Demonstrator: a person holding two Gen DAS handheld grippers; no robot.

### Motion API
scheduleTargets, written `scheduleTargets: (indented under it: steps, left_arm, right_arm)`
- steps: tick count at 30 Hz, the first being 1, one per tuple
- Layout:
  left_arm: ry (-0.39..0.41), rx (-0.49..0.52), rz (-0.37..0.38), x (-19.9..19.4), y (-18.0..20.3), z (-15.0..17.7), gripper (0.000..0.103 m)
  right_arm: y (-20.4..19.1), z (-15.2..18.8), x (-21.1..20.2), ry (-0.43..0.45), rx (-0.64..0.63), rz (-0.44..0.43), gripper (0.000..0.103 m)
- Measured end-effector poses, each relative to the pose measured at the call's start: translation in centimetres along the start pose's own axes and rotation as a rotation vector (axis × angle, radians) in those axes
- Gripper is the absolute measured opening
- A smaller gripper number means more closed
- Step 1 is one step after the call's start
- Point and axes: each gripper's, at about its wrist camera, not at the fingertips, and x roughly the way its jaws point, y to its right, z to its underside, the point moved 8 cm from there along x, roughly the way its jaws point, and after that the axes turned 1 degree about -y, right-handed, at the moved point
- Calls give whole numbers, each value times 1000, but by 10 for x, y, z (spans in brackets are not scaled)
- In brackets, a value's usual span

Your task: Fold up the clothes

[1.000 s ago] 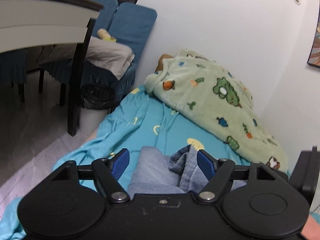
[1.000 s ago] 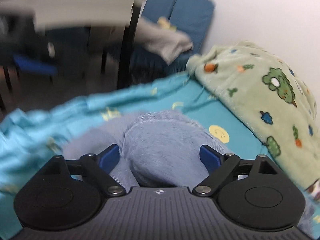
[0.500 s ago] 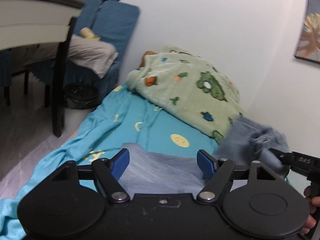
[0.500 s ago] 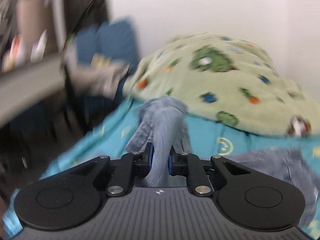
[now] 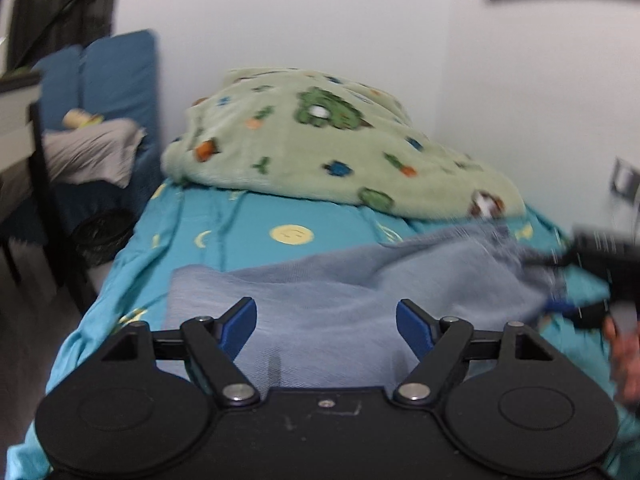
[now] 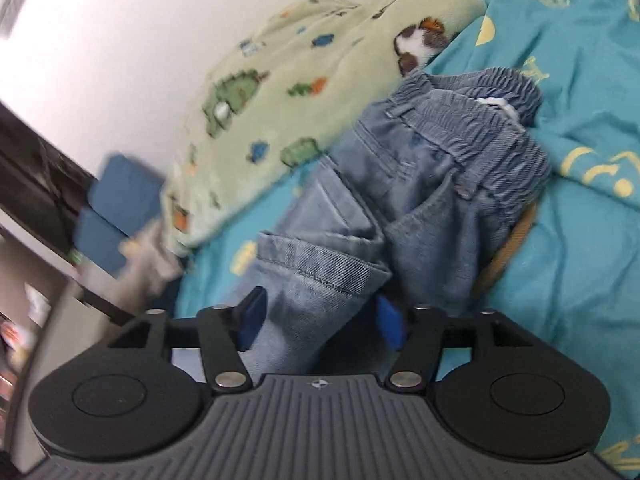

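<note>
Denim jeans (image 6: 404, 200) spread on the teal bed sheet (image 5: 248, 236), left gripper (image 5: 326, 322) wide apart over them, right gripper (image 6: 320, 320) released around a leg hem

L gripper (image 5: 326, 322) open over jeans (image 5: 320, 292) on teal sheet (image 5: 248, 220).

On the bed (image 5: 248, 236) the jeans (image 5: 320, 292) lie flat, reaching from 6 o'clock toward 3. The blanket (image 5: 320, 148) is heaped behind them at 12, against the wall. A chair (image 5: 116, 80) stands off the bed at 10 o'clock, a bin (image 5: 102, 228) on the floor below it at 9.
</note>
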Motion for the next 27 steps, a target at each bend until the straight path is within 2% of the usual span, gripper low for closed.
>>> scheduleTargets:
  steps: [2, 7, 8, 9, 10, 12, 13, 15, 20, 24, 27]
  left_arm:
    - [1, 71, -9, 5, 15, 6, 75]
    - [-19, 206, -8, 21, 39, 21, 76]
    - [-30, 220, -7, 25, 42, 24, 76]
    - [-41, 234, -5, 29, 45, 27, 76]
    - [-51, 247, -4, 33, 49, 30, 76]
    - [-46, 272, -8, 38, 53, 32, 76]
    - [-42, 280, -6, 39, 55, 32, 76]
    - [-33, 288, -15, 41, 56, 33, 77]
    - [13, 287, -76, 40, 53, 29, 77]
    - [59, 283, -132, 38, 48, 23, 77]
    - [39, 292, -224, 45, 39, 26, 77]
  right_arm:
    - [-1, -4, 5, -4, 36, -28, 79]
    - [4, -13, 1, 18, 71, 18, 78]
    - [4, -13, 1, 10, 57, 18, 66]
    - [0, -14, 1, 14, 23, 13, 36]
    - [-7, -16, 2, 23, -19, 5, 29]
    - [-20, -20, 3, 40, -104, -11, 25]
    - [-26, -22, 3, 49, -146, -19, 24]
    - [-52, -25, 0, 67, -219, -95, 23]
    - [-109, -40, -11, 76, -249, -328, 22]
    - [-142, -51, -17, 76, -279, -416, 21]
    - [-159, -50, -26, 79, -313, -460, 21]
